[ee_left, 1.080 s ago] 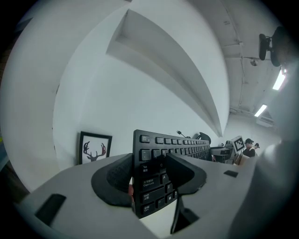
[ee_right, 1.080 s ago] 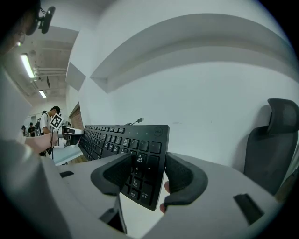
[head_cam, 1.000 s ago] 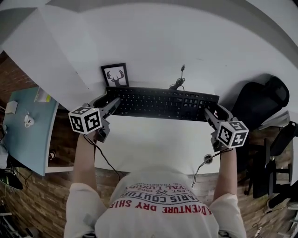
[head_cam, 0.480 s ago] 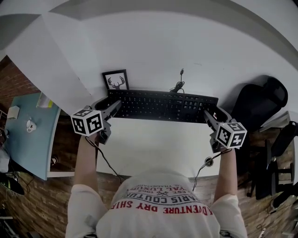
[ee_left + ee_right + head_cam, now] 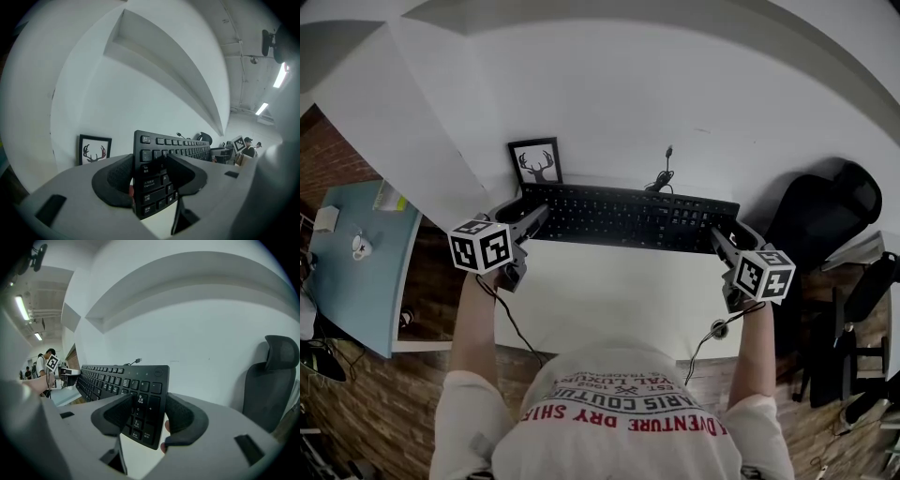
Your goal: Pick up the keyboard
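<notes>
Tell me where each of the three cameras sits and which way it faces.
Head view: on the person's head, facing steeply down at the desk; shows both forearms, shirt, left tool, right tool.
Left gripper view: on the left tool, facing along its jaws, clamped on the keyboard's left end; deer picture beside.
Right gripper view: on the right tool, facing along its jaws, clamped on the keyboard's right end; office chair behind.
Shared: all three show the keyboard.
</notes>
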`<state>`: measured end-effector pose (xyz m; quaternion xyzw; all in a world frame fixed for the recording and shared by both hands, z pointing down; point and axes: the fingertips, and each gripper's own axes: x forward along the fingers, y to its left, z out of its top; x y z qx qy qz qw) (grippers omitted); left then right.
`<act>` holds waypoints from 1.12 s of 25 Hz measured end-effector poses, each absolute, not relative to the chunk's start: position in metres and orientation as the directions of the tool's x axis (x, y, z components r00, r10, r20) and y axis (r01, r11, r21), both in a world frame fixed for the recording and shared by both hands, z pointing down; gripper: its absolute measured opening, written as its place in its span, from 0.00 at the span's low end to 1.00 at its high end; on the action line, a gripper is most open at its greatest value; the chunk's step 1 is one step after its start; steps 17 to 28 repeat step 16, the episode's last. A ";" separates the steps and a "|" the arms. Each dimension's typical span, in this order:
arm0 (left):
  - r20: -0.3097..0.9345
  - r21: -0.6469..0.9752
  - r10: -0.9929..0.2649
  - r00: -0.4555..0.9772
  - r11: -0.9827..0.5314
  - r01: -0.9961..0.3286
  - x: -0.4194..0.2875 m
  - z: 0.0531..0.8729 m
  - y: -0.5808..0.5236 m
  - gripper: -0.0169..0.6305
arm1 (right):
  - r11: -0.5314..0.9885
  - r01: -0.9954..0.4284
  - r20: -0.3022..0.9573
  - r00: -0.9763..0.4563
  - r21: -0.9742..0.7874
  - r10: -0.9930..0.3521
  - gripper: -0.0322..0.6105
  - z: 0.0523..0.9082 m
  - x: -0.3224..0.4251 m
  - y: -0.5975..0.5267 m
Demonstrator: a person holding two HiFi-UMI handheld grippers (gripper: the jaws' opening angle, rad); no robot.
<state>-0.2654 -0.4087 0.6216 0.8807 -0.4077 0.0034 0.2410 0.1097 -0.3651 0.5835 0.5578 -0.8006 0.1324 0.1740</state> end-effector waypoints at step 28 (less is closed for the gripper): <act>0.232 0.438 -0.708 0.667 -0.537 -0.721 -0.264 0.639 -0.399 0.37 | 0.333 -0.942 0.475 -0.307 -0.031 -0.824 0.41 0.601 0.112 -0.354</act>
